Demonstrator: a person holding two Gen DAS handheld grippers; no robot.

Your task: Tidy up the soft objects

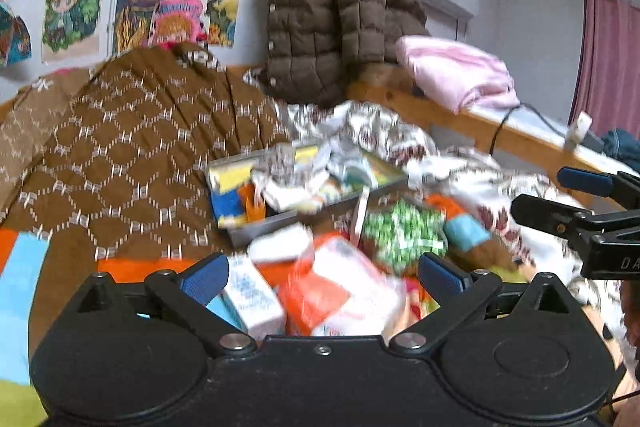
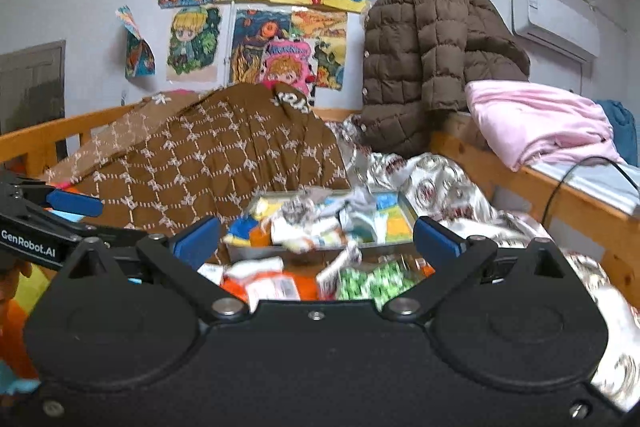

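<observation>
packets (image 1: pixel 320 291) before tray (image 1: pixel 256 223), quilt (image 1: pixel 132 147) left

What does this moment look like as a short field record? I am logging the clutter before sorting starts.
setting: bed with wooden rail, drawings on the wall
left claw: open, empty
right claw: open, empty
tray: on the bed, heaped with small packets
loose packets: green patterned pack and orange pack in front of the tray
bedding: brown patterned quilt left of the tray
on the rail: brown puffer jacket, pink blanket

packets (image 1: pixel 320 279) crowd tray (image 2: pixel 404 205), quilt (image 1: pixel 132 147) left
</observation>
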